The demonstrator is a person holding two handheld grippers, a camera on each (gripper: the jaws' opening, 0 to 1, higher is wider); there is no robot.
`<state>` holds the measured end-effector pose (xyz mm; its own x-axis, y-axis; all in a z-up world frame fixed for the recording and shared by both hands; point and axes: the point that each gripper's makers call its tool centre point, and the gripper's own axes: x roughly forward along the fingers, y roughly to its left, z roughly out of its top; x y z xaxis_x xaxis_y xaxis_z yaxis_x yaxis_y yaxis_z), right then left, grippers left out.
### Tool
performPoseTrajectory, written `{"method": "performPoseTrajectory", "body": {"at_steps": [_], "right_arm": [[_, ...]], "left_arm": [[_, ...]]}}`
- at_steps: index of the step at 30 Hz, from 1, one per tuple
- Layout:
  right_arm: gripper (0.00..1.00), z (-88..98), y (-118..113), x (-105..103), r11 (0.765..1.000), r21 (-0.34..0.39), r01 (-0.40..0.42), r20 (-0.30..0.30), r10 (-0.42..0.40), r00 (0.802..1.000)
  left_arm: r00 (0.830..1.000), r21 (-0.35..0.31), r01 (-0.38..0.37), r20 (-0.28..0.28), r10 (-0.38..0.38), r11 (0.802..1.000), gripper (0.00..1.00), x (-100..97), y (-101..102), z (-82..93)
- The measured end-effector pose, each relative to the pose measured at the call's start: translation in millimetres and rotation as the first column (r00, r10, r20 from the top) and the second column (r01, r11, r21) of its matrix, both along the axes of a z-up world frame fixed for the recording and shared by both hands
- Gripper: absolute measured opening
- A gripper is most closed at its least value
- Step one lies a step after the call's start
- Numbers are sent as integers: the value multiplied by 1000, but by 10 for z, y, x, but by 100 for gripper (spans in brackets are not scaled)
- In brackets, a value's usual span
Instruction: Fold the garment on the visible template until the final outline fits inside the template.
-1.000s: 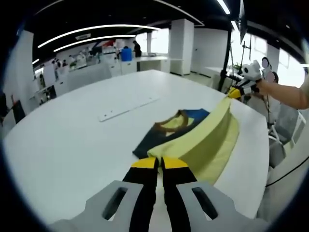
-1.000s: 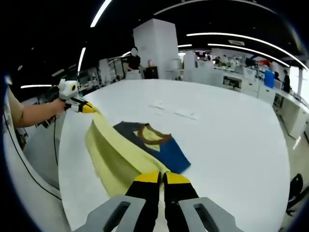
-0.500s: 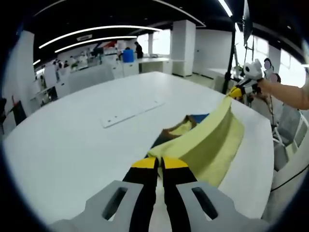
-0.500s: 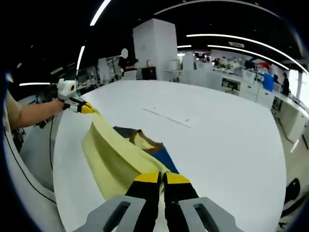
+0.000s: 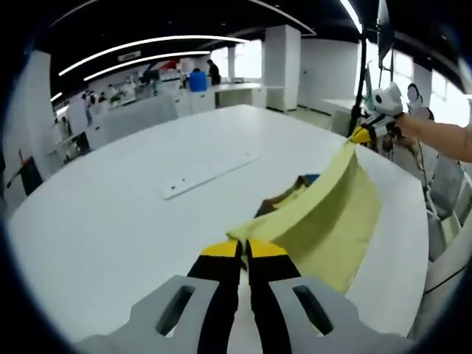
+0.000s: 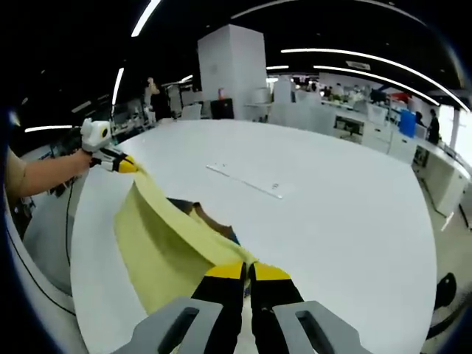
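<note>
You've drawn the yellow garment [image 5: 324, 214] further over its blue part.
Both grippers, left gripper [image 5: 244, 249] and right gripper [image 6: 247, 271], pinch its edge above the white table [image 5: 110, 221]; open office behind.

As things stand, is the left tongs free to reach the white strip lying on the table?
Probably not: the left tongs are shut on the yellow garment, stretched toward the right tongs. The table between them and the white strip is bare.
</note>
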<state>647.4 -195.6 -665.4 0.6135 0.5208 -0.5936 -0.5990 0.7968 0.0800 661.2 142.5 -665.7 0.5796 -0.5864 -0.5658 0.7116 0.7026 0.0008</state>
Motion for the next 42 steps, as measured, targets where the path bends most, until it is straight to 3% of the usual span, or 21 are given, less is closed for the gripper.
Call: {"method": "performPoseTrajectory", "body": {"at_steps": [6,15,24,31,33,36,39,42], "right_arm": [[0,-101,-17,113,1000,-8,12,-16,-12,1000],[0,-406,-30,224,999,-35,26,-68,-28,997],[0,-757,-28,291,997,-76,29,-128,-38,991],[0,-957,-24,276,993,-120,19,-153,-37,988],[0,-952,-13,265,992,-123,10,-150,-29,988],[8,-874,-32,292,991,-131,9,-107,-23,994],[13,-712,-38,322,994,-107,0,-44,-4,999],[14,-608,51,295,992,-102,-70,-2,70,998]], "left_arm": [[1000,-3,-18,-10,18,1000,0,121,-14,-59],[996,-5,-60,-60,59,998,0,261,-27,-294],[990,39,-85,-113,89,996,0,337,-32,-617],[974,56,-129,-178,137,990,0,327,6,-894],[973,53,-135,-182,143,989,1,317,13,-902],[973,51,-138,-177,145,989,4,302,50,-866],[985,29,-117,-124,120,993,14,327,83,-718],[997,-16,-66,-52,65,998,19,357,32,-518]]}}
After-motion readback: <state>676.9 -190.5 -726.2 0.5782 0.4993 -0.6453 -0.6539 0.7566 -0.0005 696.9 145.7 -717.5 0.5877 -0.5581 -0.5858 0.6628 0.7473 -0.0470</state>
